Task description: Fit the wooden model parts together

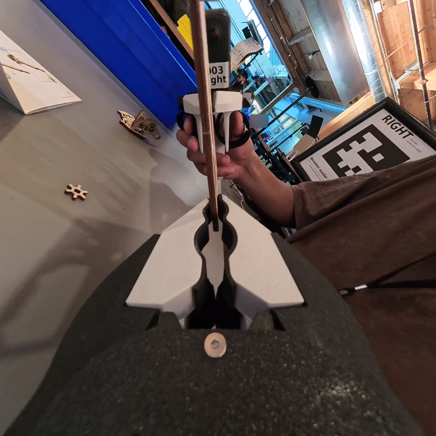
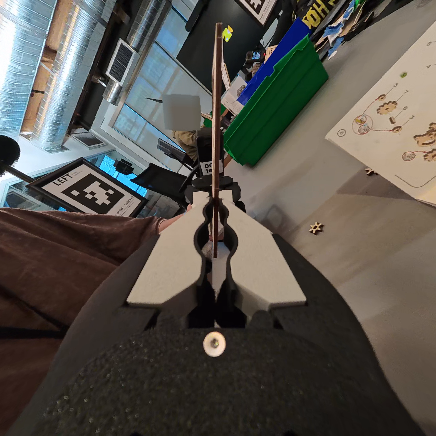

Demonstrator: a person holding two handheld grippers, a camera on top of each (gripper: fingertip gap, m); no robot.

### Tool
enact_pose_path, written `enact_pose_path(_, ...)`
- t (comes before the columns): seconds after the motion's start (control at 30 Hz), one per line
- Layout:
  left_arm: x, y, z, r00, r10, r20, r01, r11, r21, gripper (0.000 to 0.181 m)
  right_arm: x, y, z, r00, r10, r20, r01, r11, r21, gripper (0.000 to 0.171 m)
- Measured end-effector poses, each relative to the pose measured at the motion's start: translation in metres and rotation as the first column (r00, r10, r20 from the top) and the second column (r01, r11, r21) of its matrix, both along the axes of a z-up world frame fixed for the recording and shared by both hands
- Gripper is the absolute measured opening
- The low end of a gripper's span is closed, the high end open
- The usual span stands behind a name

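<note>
A thin brown wooden sheet [image 1: 204, 106] is held edge-on above the grey table, between the two grippers. My left gripper [image 1: 213, 205] is shut on one end of it, and the sheet's edge runs in between the white fingers [image 1: 188, 226]. My right gripper [image 2: 215, 206] is shut on the opposite end of the same sheet [image 2: 217, 106]. Each gripper shows beyond the sheet in the other's view, the right gripper [image 1: 213, 148] held by a hand. A partly built wooden model [image 1: 139, 123] and a small cross-shaped wooden piece [image 1: 76, 192] lie on the table.
An instruction booklet [image 1: 30, 77] lies open on the table; it also shows in the right wrist view [image 2: 389, 118]. A blue bin [image 1: 132, 47] and a green bin [image 2: 276, 106] stand at the table's back. Framed marker signs [image 1: 368, 151] [image 2: 89, 191] stand at the sides. A brown sleeve [image 1: 354, 200] is close. Tip to tip, the grippers are about 7 cm apart. The small cross-shaped wooden piece [image 1: 76, 192] lies around 11 cm away from my left fingertips. My right wrist view [image 2: 313, 226] looks at it from another angle.
</note>
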State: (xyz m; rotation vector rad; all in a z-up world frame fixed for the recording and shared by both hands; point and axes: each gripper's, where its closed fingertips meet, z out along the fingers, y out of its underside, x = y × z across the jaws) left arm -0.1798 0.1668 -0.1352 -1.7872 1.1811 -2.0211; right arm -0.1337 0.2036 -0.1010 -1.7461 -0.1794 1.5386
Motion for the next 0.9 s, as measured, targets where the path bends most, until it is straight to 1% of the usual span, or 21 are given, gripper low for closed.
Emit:
enact_pose_path(0.23, -0.002, 0.002, 0.001, 1.000, 0.005, -0.004, -0.005, 1.000, 0.005, 0.001, -0.002, 0.001, 0.000, 1.000, -0.014, -0.023, 0.014, 1.000, -0.023, 0.003)
enact_pose_path(0.53, -0.010, 0.006, 0.002, 1.000, 0.003, -0.021, -0.003, 1.000, -0.027, 0.001, 0.000, 0.003, -0.004, 0.999, -0.041, 0.019, 0.042, 0.999, -0.025, 0.007)
enact_pose_path(0.63, -0.023, 0.008, -0.004, 0.996, 0.006, -0.085, -0.006, 1.000, -0.005, 0.001, 0.001, 0.002, -0.006, 0.997, -0.050, 0.065, 0.051, 0.999, -0.015, 0.009)
enact_pose_path(0.73, -0.040, 0.006, -0.014, 0.984, -0.020, -0.179, 0.021, 1.000, 0.008, 0.001, 0.002, 0.000, -0.013, 0.987, -0.050, 0.150, 0.050, 0.999, 0.005, 0.010)
enact_pose_path(0.83, -0.042, 0.002, -0.013, 0.984, -0.054, -0.171, 0.053, 0.999, -0.009, 0.001, 0.003, 0.000, -0.020, 0.974, -0.048, 0.223, 0.044, 0.999, 0.021, 0.011)
enact_pose_path(0.9, -0.038, -0.003, -0.013, 0.983, -0.087, -0.159, 0.085, 0.996, -0.021, 0.001, 0.002, 0.000, -0.023, 0.971, -0.043, 0.234, 0.039, 0.999, 0.022, 0.013)
